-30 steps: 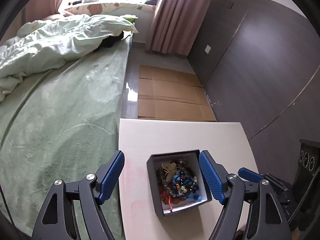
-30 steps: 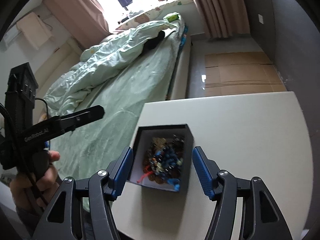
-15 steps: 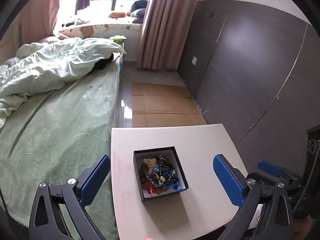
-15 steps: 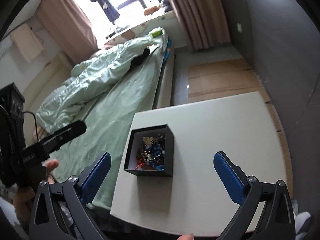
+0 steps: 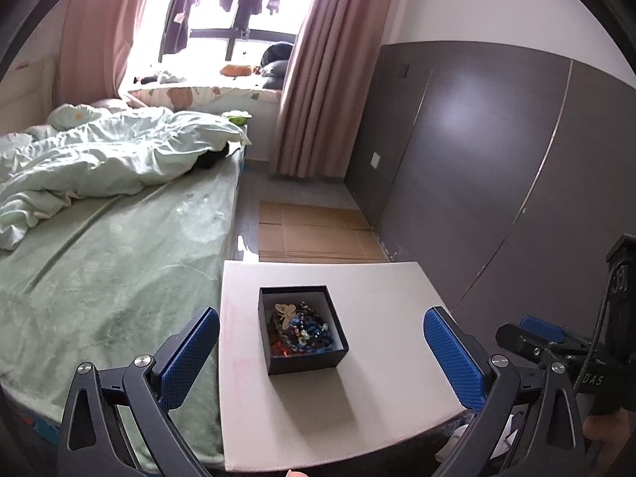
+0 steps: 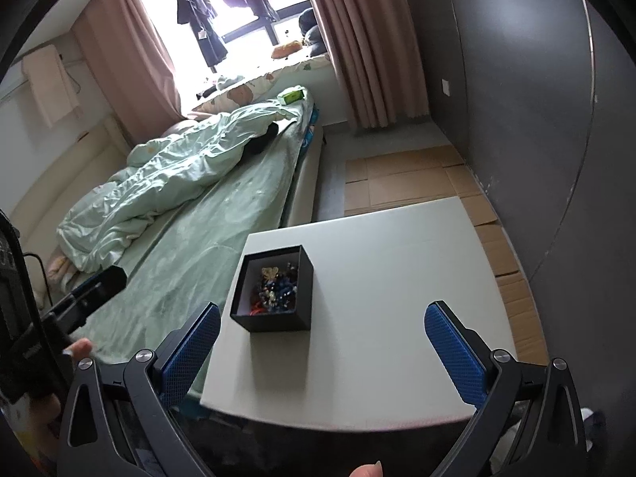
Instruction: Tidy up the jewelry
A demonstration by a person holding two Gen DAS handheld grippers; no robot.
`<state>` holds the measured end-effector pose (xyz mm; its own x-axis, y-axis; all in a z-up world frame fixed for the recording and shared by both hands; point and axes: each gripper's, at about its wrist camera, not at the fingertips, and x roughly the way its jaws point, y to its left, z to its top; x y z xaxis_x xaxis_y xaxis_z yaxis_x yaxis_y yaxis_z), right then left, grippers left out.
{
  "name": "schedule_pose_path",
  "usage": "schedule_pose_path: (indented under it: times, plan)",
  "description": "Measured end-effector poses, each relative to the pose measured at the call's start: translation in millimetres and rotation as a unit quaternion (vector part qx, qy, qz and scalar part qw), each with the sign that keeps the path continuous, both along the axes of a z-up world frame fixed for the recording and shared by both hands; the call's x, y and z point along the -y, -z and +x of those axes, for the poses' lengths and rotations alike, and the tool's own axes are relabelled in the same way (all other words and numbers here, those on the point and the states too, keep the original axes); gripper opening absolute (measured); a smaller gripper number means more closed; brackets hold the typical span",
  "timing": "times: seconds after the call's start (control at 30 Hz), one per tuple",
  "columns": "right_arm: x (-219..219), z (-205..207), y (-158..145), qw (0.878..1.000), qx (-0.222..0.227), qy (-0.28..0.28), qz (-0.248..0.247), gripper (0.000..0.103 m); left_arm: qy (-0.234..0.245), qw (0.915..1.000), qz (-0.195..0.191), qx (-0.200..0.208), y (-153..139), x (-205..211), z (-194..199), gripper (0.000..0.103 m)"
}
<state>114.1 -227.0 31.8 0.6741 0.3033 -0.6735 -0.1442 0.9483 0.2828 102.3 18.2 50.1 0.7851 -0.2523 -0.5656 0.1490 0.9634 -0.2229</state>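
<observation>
Square black box (image 5: 303,330) of jewelry (image 5: 300,328), open top upward

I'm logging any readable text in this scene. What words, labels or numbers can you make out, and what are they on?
"DAS": white letters, cut off at the start, on the black body of the right gripper, in the left wrist view.
White lettering on the left gripper body: too blurred to read.
Black box and white table: no text visible.
</observation>
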Motion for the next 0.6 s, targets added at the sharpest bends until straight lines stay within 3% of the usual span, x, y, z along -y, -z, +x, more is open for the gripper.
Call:
schedule_pose_path:
  times: [0.2,0.33,0.43,0.6]
  plan:
    - [1.7,-30.4,-0.9,0.999,0.036,0.006,-0.022,0.103,-0.002,0.9997,0.022,-0.002,11.0,2.4,-24.6,0.103]
    - [2.0,-42.9,4.5,0.998,0.034,0.016,-0.054,0.103,-0.002,0.9994,0.031,0.013,14.7,2.0,-44.1,0.103]
    - [6.0,-52.8,4.9,0.998,0.029,0.031,-0.051,0.103,0.004,0.9988,0.04,0.027,17.6,3.4,-57.7,0.103]
    - [11.8,-72.8,6.6,0.997,0.038,0.039,-0.051,0.103,0.006,0.9984,0.027,0.049,16.2,-0.4,-78.8,0.103]
